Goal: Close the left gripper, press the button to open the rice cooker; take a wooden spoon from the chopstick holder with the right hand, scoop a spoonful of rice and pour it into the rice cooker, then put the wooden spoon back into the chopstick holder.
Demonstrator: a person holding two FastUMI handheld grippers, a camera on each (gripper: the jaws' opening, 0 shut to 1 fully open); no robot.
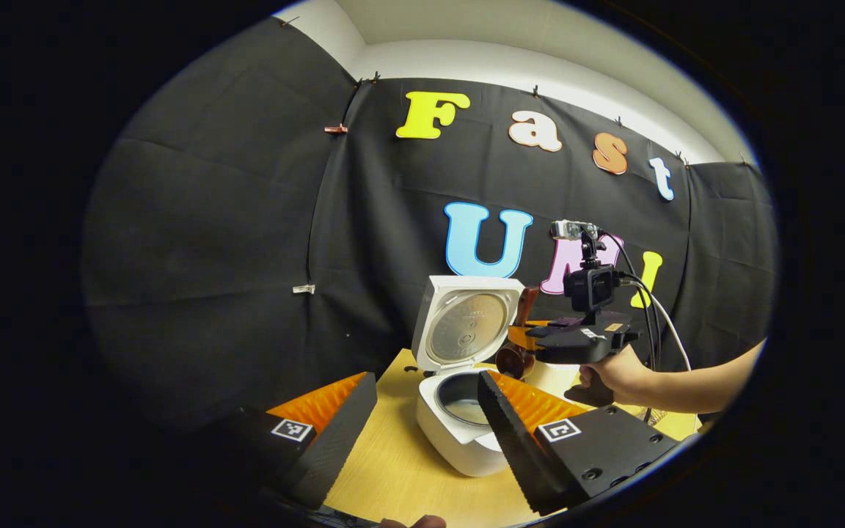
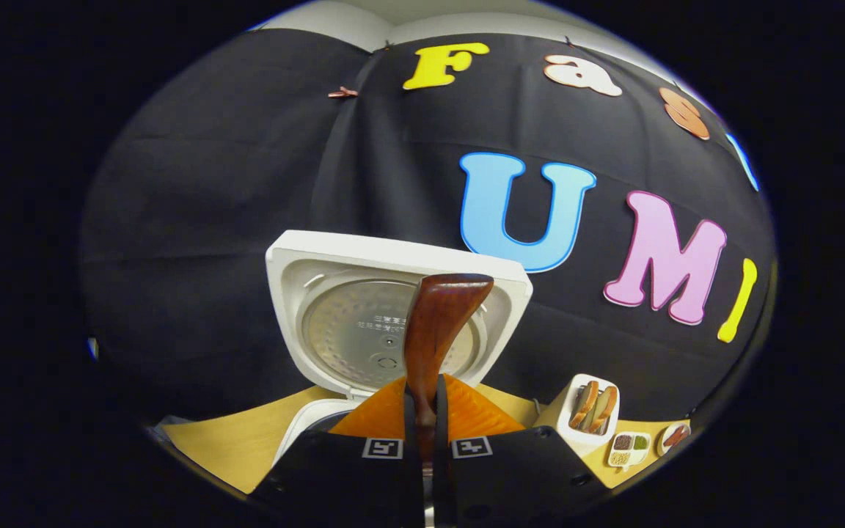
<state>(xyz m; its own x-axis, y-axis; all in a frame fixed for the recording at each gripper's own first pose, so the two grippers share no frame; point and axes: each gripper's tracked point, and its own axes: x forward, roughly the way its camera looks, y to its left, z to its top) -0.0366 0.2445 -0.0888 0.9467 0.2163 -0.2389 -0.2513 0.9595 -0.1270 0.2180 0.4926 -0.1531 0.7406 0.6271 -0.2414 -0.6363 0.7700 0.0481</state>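
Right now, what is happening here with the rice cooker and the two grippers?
The rice cooker stands open on the wooden table, its lid raised. The right gripper is shut on the wooden spoon and holds it beside the cooker. The left gripper is open, in front of the cooker. The chopstick holder stands to the right with other utensils inside.

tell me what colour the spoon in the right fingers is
Dark reddish-brown wood; the wooden spoon shows best in the right gripper view.

Upright lid (image 2: 393,293) walls cooker's rear, pot mouth (image 1: 464,400) open above
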